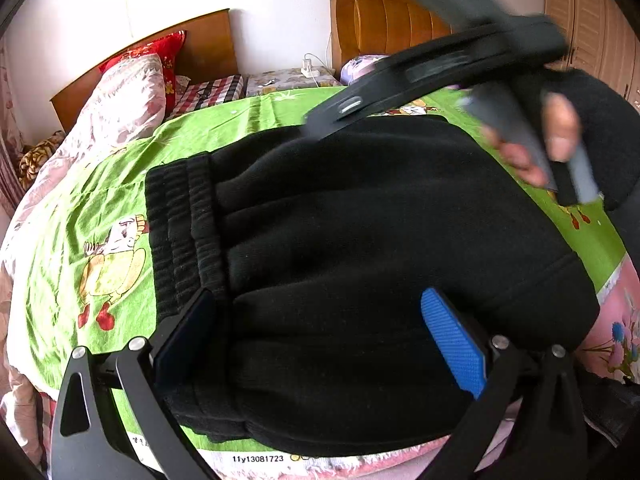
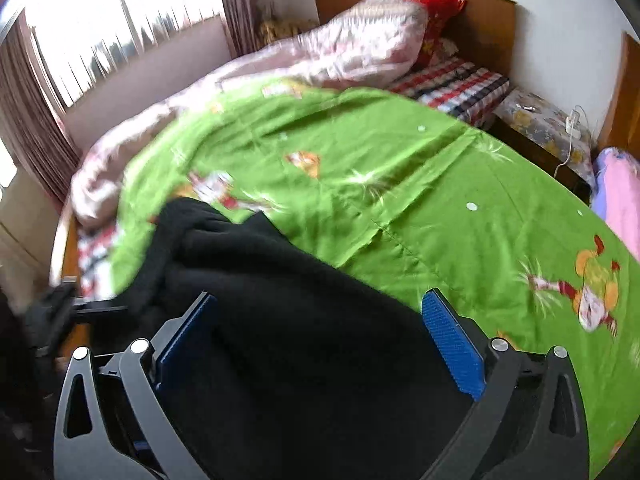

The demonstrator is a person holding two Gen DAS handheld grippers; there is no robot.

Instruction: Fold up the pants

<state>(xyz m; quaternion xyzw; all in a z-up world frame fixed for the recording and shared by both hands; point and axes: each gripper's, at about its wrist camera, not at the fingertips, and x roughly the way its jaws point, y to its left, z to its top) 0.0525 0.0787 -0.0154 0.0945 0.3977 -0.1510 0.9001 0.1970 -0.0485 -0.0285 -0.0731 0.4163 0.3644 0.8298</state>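
Black fleece pants (image 1: 360, 240) lie folded in a thick stack on the green cartoon sheet (image 1: 80, 216), ribbed waistband (image 1: 180, 232) to the left. My left gripper (image 1: 320, 332) is open, its blue pads spread wide over the near end of the stack. The right gripper's body (image 1: 440, 68), held by a hand (image 1: 552, 140), hovers blurred above the far right of the pants. In the right wrist view my right gripper (image 2: 320, 332) is open over the black pants (image 2: 300, 340), with the green sheet (image 2: 400, 180) beyond.
A pink floral quilt (image 1: 120, 100) and red pillow (image 1: 160, 48) lie at the wooden headboard (image 1: 200, 44). A nightstand with a charger (image 2: 552, 128) stands between the beds. A window with curtains (image 2: 100, 40) is on the far side. A wardrobe (image 1: 592, 28) is at right.
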